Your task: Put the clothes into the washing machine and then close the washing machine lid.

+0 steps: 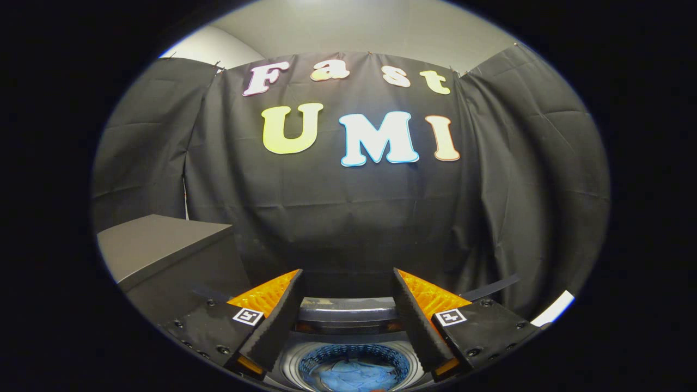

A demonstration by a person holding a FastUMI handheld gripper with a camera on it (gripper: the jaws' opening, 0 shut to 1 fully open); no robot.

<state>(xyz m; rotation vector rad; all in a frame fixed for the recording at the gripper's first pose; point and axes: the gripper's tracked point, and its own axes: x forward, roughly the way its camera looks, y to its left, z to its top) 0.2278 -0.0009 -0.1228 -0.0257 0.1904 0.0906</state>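
Clothes (pixel 351 375), a blue bundle, lie in the drum of the washing machine (pixel 348 356), seen low between the fingers and below their tips.

Gripper view: gripper (pixel 348 283) is spread wide, holding nothing; fingers (pixel 280 321) point level toward the booth wall, above the tub opening. The lid (pixel 346 313) looks to stand open at the far rim of the tub, just beyond the drum and between the fingers; its long edge runs side to side, across the line of the fingers. A dark box (pixel 163 256) stands to the left, apart from the machine.

Judgement: loading looks done. Lid lies ahead of and below the fingertips, so closing calls for a drop forward to its upper edge.
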